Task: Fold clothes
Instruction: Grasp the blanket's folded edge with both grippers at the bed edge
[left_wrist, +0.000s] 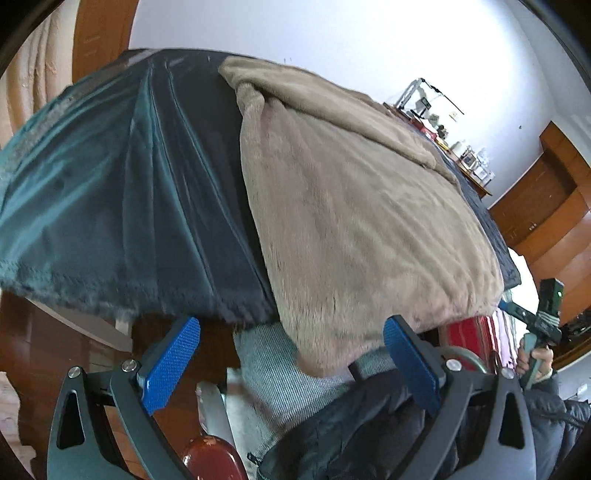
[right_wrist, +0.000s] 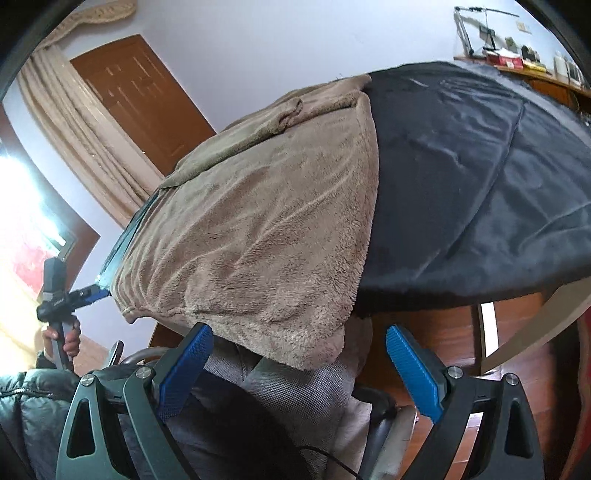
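- The left wrist view sits low, just below the near edge of the table (left_wrist: 110, 206), looking up across its top toward the far wall.
- The right wrist view does likewise, further right along that edge.
- Both share the beige fleece garment (left_wrist: 354, 206) (right_wrist: 251, 236) draped over that edge.

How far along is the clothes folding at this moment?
Done: the beige fleece garment lies spread on the dark table cover, one part already turned over at the far end. In hand: nothing; the left gripper and right gripper hang open below its near edge. Left: the remaining folds.
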